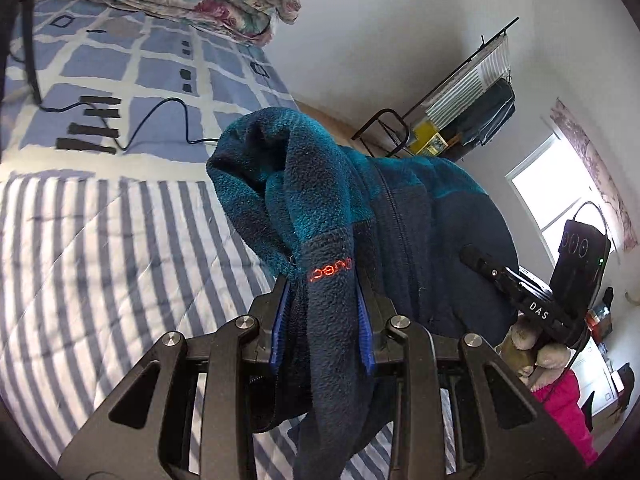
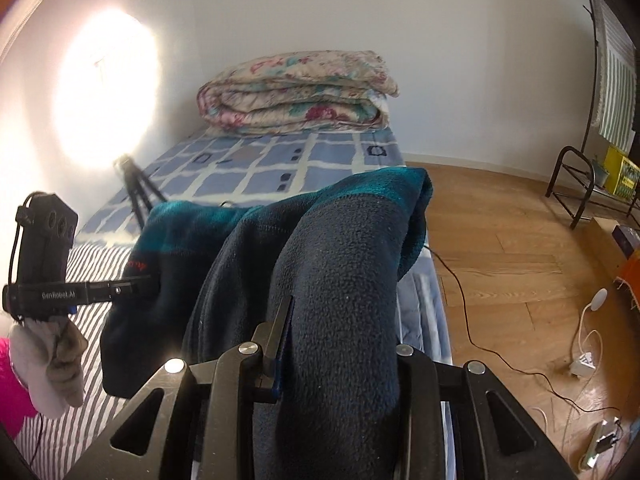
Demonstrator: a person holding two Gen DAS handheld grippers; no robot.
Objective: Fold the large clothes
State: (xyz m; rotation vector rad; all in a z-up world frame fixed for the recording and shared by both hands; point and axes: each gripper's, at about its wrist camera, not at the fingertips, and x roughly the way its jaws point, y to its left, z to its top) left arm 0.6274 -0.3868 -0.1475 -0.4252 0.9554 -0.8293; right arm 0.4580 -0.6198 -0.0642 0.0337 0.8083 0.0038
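The fleece jacket is dark navy with teal bands and a small orange logo. The left claw is black with blue pads; the right claw is black too. The striped quilt runs white and grey-blue; the bedsheet beyond shows blue squares on cream; the folded quilt is cream with pink and teal flowers; the floor is warm brown wood

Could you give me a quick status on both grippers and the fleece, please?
Left gripper shut on fleece jacket. Right gripper shut on it too. Jacket held up over striped bedding. Nothing in the way.
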